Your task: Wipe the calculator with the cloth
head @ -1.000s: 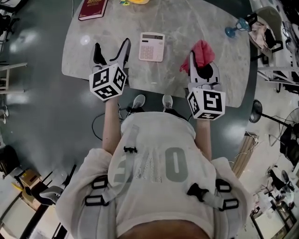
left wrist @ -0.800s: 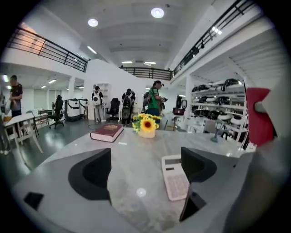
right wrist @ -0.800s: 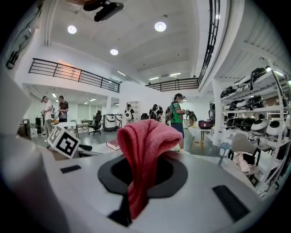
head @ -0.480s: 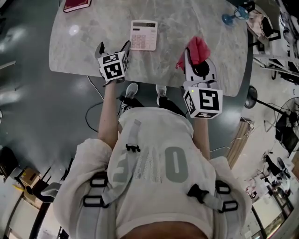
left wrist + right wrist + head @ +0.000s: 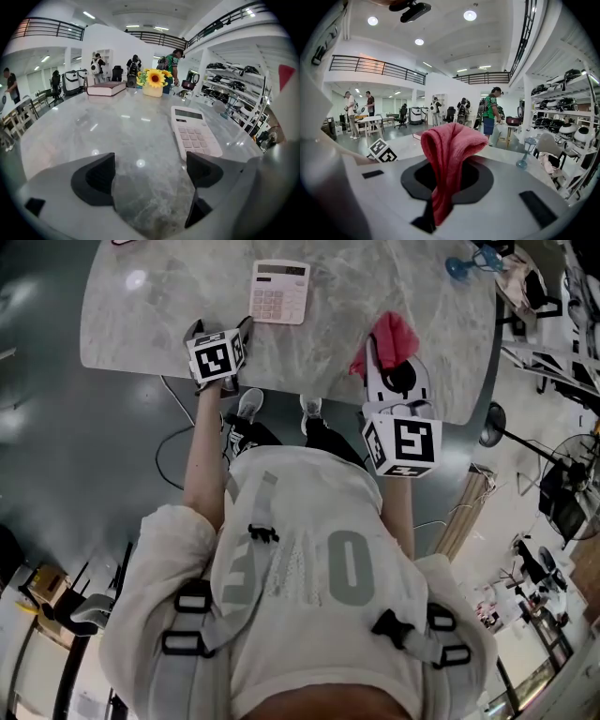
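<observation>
Marble table (image 5: 375, 277) carries the calculator (image 5: 279, 292), my reference for everything below. The calculator lies flat, face up, display end away from the person (image 5: 300, 596), toward the table's far side in the head view. The person stands at the near edge, on the side of the calculator's key end.

Left gripper (image 5: 220, 326): near the calculator's near-left corner, not touching it. In the left gripper view the gripper (image 5: 150, 173) sits low over the table (image 5: 117, 122); jaws stand wide apart with only bare marble between them. The calculator (image 5: 194, 133) lies just ahead of the right-hand jaw. I cannot tell whether the jaws rest on the marble.

Right gripper (image 5: 398, 362): well to the right of the calculator, by the table's near edge. Its own view shows the gripper (image 5: 445, 176) clamped on the cloth (image 5: 450, 140). The cloth (image 5: 394, 334) is red-pink, folded over in a hump above the jaws, one tail hanging down through them. It is apart from the calculator and touches it nowhere.

Book (image 5: 107, 88): dark red, closed, flat, beyond the calculator and to its left.

Flowers (image 5: 154, 79): yellow, in a small pot, beyond the calculator's far end, right of the book.

Blue glass (image 5: 464, 266): far right of the calculator, near the table's edge; stands upright in the right gripper view (image 5: 524, 154).
</observation>
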`<state>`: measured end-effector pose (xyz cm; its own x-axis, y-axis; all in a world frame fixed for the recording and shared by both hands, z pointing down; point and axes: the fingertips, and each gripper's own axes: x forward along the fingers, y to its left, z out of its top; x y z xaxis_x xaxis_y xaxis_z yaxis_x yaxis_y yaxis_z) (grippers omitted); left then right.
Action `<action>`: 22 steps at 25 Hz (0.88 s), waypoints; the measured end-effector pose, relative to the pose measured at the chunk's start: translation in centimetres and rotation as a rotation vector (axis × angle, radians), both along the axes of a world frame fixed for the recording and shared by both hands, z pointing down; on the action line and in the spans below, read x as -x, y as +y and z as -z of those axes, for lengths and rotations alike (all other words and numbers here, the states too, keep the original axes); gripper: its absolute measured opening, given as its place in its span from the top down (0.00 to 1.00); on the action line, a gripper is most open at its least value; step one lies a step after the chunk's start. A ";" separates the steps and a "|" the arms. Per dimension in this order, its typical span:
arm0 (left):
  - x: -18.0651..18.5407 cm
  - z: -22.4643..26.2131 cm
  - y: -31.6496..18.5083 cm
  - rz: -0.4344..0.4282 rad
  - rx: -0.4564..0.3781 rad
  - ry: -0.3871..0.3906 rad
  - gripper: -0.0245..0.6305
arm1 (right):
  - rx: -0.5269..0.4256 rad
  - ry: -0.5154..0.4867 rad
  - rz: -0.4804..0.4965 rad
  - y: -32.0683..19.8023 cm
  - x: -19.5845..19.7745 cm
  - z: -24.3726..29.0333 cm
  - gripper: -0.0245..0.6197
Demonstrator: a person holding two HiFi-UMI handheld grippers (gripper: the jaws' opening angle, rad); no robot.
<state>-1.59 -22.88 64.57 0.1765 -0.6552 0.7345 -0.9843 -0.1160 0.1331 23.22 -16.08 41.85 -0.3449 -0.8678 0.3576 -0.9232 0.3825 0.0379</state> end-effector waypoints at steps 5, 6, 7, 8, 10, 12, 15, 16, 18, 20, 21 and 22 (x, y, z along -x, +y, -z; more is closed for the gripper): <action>0.0 -0.2 0.1 -0.006 0.030 0.000 0.25 | 0.016 0.012 0.026 0.1 0.4 -0.7 0.87; 0.0 -0.2 0.1 -0.006 0.042 -0.001 0.25 | 0.018 0.015 0.033 0.0 0.6 -0.9 0.87; 0.0 -0.3 0.1 -0.006 0.054 -0.001 0.25 | 0.018 0.018 0.040 -0.1 0.8 -0.9 0.87; 0.0 -0.3 0.0 -0.005 0.065 -0.002 0.25 | 0.018 0.021 0.049 -0.3 1.1 -1.0 0.87; 0.1 -0.1 -0.1 -0.004 0.091 -0.003 0.25 | 0.017 0.028 0.068 -0.5 1.9 -1.0 0.87; 0.3 -0.1 -0.1 -0.007 0.136 -0.006 0.25 | 0.018 0.035 0.087 -0.7 2.7 -1.0 0.87; 0.4 -0.3 -0.2 -0.019 0.254 -0.009 0.25 | 0.022 0.039 0.114 -0.9 3.8 -1.3 0.87; 0.4 -0.4 -0.3 -0.024 0.289 -0.010 0.25 | 0.022 0.042 0.123 -1.0 4.0 -1.5 0.87; 0.3 -0.6 -0.4 -0.034 0.332 -0.009 0.24 | 0.020 0.065 0.143 -1.3 4.5 -1.7 0.87; 0.4 -0.6 -0.4 -0.038 0.348 -0.008 0.24 | 0.014 0.118 0.165 -2.2 5.0 -1.8 0.87; 0.5 -0.7 -0.4 -0.040 0.351 -0.007 0.24 | 0.011 0.156 0.178 -2.9 5.1 -1.9 0.87; 0.5 -0.7 -0.5 -0.042 0.350 -0.007 0.24 | 0.010 0.202 0.193 -3.8 5.1 -2.0 0.87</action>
